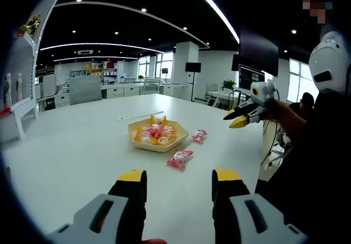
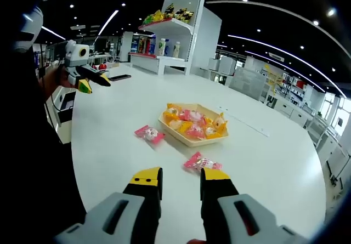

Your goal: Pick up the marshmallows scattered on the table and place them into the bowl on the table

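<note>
Bowl (image 1: 158,135): shallow, pale yellow, angular rim; stands on the white table (image 1: 71,145). Contents: wrapped marshmallows in pink, orange and yellow, heaped (image 1: 156,131).

Loose marshmallows, two, pink wrappers, both flat on the table outside the bowl. First marshmallow (image 1: 180,158): just beside the bowl, on the side toward the left gripper. Second marshmallow (image 1: 199,135): close beside the bowl, toward the table edge where the person stands.

Left gripper (image 1: 179,181): black fingers (image 1: 133,184) with yellow tips, set wide, holding nothing; above the table, short of the first marshmallow.

Right gripper (image 2: 180,181): yellow-tipped fingers moderately apart, empty; tips next to a marshmallow (image 2: 202,162) on the near side of the bowl (image 2: 194,124). Other marshmallow (image 2: 149,134) lies left of the bowl in this view.

Background: shelf unit with goods (image 2: 170,33), beyond the bowl.
</note>
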{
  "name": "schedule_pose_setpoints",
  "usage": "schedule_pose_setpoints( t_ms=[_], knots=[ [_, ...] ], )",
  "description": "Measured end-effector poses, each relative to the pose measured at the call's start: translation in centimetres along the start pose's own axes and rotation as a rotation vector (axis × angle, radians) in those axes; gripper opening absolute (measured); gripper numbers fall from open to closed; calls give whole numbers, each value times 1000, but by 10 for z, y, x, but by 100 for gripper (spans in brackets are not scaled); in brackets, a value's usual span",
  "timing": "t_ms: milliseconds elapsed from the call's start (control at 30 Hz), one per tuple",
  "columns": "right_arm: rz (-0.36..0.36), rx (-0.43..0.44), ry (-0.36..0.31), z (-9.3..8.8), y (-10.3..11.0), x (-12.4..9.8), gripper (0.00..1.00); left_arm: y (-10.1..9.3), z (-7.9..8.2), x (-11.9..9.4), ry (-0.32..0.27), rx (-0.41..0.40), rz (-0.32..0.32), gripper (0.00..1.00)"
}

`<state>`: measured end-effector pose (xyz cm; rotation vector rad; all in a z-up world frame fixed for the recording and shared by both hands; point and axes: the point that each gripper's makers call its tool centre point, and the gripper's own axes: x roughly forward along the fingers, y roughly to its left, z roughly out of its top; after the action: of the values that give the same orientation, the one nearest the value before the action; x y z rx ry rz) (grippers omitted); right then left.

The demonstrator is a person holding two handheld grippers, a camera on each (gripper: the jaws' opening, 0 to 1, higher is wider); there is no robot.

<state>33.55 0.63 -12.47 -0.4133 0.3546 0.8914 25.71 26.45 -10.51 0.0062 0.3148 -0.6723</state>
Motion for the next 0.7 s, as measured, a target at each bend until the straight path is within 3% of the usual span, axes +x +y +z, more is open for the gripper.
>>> schedule_pose_setpoints(
  t_ms=[700],
  knots=[
    [34, -113, 54, 9, -9, 11, 29, -1, -1, -4, 11, -2, 10, 47]
  ],
)
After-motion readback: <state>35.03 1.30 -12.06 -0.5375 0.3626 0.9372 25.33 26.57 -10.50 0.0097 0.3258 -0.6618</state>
